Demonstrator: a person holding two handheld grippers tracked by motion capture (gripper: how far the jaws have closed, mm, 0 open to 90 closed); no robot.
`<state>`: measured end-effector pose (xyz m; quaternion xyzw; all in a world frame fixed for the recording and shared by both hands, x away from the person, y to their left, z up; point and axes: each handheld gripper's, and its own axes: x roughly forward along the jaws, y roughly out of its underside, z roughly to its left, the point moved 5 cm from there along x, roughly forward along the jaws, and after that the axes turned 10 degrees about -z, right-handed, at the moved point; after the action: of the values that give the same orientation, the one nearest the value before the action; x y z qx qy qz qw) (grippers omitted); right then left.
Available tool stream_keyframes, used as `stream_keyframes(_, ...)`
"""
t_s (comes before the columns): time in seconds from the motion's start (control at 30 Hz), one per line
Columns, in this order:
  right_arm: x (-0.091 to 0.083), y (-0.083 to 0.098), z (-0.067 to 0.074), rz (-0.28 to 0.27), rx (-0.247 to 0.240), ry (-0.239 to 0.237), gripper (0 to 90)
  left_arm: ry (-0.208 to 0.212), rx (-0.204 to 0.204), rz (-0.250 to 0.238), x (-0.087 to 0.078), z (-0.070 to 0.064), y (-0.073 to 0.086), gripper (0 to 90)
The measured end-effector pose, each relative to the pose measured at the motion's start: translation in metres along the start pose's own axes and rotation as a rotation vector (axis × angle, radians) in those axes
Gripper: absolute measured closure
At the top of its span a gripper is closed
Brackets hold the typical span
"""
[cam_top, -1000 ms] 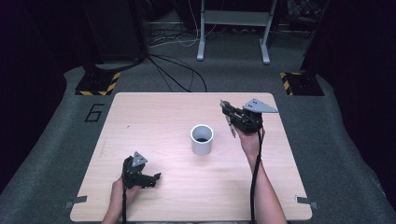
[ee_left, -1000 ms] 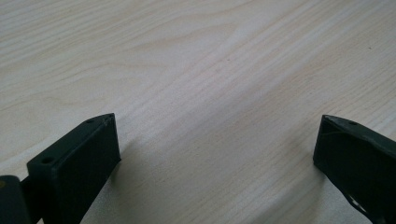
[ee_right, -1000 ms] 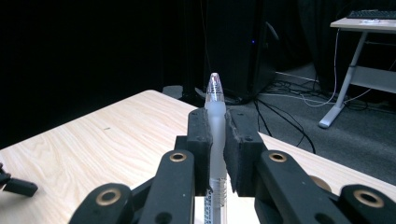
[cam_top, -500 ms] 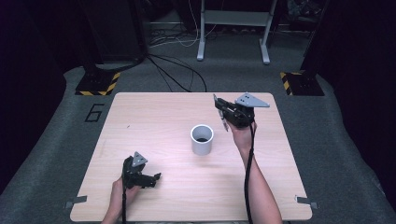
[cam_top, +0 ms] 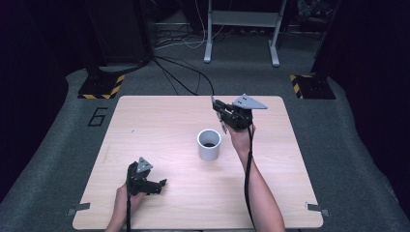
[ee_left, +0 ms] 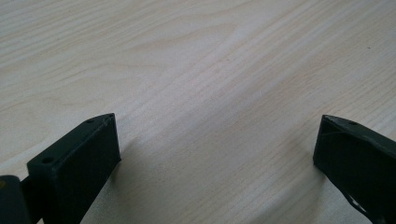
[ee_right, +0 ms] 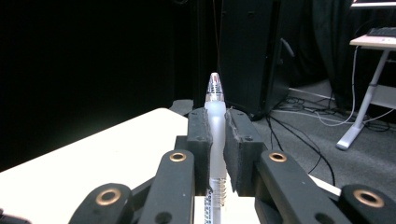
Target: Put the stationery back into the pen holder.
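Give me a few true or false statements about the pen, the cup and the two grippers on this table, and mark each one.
1. The right gripper is shut on a pen. True.
2. The pen is already in the cup. False: it is held above the table, beside the cup.
3. The left gripper holds a second pen. False: its jaws stand open with only bare wood between them.
4. The cup stands upright near the middle of the table. True.
5. The left gripper touches the cup. False: it sits apart, near the table's front edge.
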<state>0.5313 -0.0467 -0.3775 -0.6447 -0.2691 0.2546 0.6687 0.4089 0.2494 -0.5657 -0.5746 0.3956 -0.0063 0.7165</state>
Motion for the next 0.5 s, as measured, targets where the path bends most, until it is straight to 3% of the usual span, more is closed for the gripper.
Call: stream_keyframes(0.5,0.022,0.01,0.014,-0.011,0.006,-0.023,80.8,0.001,0.004,0.002,0.0,0.0,0.0,0.4)
